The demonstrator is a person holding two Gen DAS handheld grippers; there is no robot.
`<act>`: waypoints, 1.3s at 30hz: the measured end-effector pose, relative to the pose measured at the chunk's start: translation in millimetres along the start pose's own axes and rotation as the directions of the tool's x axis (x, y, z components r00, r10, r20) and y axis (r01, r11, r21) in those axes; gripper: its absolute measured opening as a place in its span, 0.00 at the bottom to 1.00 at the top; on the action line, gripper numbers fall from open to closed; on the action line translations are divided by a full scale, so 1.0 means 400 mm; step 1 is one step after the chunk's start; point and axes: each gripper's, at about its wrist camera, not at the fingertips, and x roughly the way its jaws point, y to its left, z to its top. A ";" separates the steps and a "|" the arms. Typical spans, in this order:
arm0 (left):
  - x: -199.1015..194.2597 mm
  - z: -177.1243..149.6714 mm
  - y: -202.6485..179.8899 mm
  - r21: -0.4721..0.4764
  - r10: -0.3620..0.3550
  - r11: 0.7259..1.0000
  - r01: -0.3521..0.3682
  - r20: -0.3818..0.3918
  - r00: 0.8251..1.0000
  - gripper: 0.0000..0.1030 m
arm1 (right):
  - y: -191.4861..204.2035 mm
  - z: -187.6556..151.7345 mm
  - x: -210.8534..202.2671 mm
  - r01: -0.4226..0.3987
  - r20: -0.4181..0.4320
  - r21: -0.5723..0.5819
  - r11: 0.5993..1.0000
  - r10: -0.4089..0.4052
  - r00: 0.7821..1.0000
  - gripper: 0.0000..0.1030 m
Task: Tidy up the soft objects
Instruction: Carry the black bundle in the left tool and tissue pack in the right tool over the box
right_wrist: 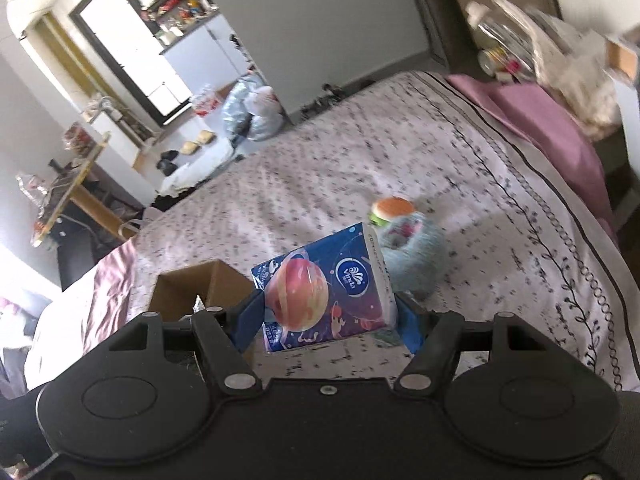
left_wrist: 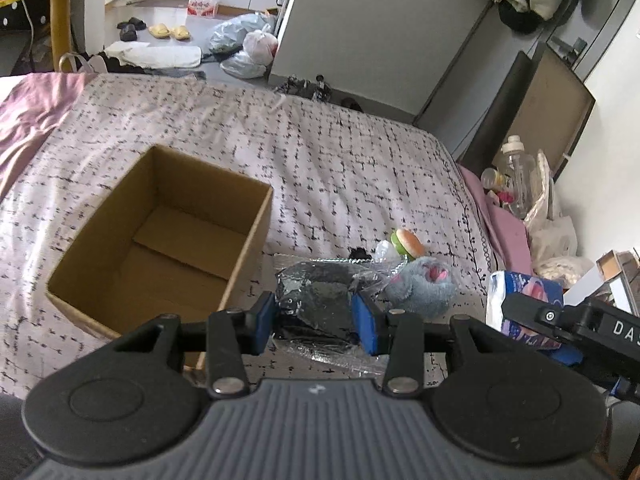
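Soft objects on a patterned bed (left_wrist: pixel 360 152) await sorting into a cardboard box (left_wrist: pixel 160 236), which stands open and looks empty. The left hand-held gripper (left_wrist: pixel 316 320) is clamped on a dark item sealed in a clear plastic bag (left_wrist: pixel 320 296), held just beside the box; the right hand-held gripper (right_wrist: pixel 326 320) is clamped on a blue pack of tissues (right_wrist: pixel 324 288), lifted clear of the bedspread. Two things lie on the bed well to the right of the box: a fluffy blue toy (left_wrist: pixel 424 284) and, touching it, a small burger toy (left_wrist: pixel 408 242). By this showing nothing is packed yet, and four items remain to go in
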 end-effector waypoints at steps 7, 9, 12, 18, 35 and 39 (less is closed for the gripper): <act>-0.054 0.012 0.057 -0.024 0.008 1.000 -0.008 0.037 0.999 0.41 | 0.073 -0.013 -0.022 -0.036 0.036 -0.057 0.998 0.038 0.999 0.65; -0.069 0.016 0.074 -0.026 0.013 1.000 -0.011 0.047 0.999 0.41 | 0.089 -0.017 -0.024 -0.039 0.040 -0.064 0.997 0.041 0.998 0.65; -0.089 0.020 0.105 -0.032 0.021 0.999 -0.019 0.062 0.998 0.41 | 0.115 -0.026 -0.029 -0.048 0.055 -0.079 0.996 0.052 0.997 0.65; -0.112 0.025 0.172 -0.058 0.031 0.998 -0.027 0.080 0.996 0.41 | 0.169 -0.042 -0.025 -0.054 0.074 -0.107 0.993 0.062 0.995 0.65; -0.098 0.022 0.349 -0.160 0.060 0.986 -0.049 0.065 0.996 0.41 | 0.313 -0.112 0.060 -0.081 0.028 -0.169 0.982 0.087 0.996 0.65; -0.069 0.021 0.365 -0.172 0.055 0.984 -0.046 0.050 0.997 0.41 | 0.336 -0.121 0.086 -0.081 0.010 -0.176 0.981 0.084 0.996 0.65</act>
